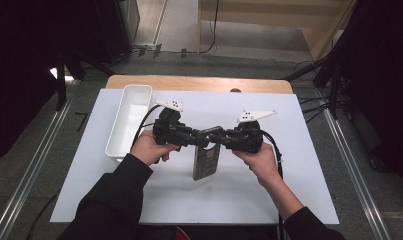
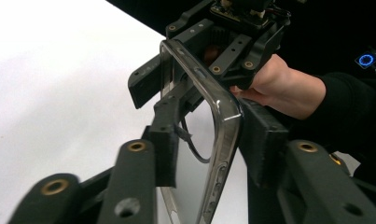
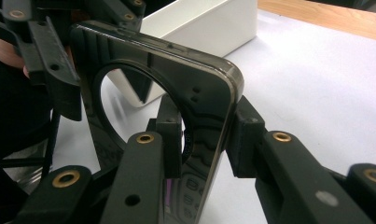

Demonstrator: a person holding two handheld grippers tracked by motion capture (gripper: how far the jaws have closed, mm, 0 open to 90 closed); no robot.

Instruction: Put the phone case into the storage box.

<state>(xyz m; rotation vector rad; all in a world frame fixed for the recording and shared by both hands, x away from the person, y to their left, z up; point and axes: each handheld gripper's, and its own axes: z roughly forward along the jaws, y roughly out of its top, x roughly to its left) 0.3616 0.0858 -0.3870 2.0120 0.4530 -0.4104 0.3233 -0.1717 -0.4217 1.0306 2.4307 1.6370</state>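
Observation:
A dark, see-through phone case (image 1: 206, 160) with a round cut-out is held on edge above the white mat, between both hands. My right gripper (image 3: 206, 140) is shut on the phone case (image 3: 204, 88), one pad on each face near a top corner. In the left gripper view, the case (image 2: 223, 121) stands between the jaws of my left gripper (image 2: 213, 144). The right pad lies by its rim and the left pad (image 2: 164, 140) stands a little off it. From above, the left gripper (image 1: 204, 141) and the right gripper (image 1: 214, 136) meet tip to tip at the case's top.
A long white bin (image 1: 131, 117) stands on the left of the white mat (image 1: 289, 165), close to the left hand. The bin (image 3: 209, 23) also shows behind the case in the right gripper view. A wooden table edge (image 1: 199, 82) runs along the back.

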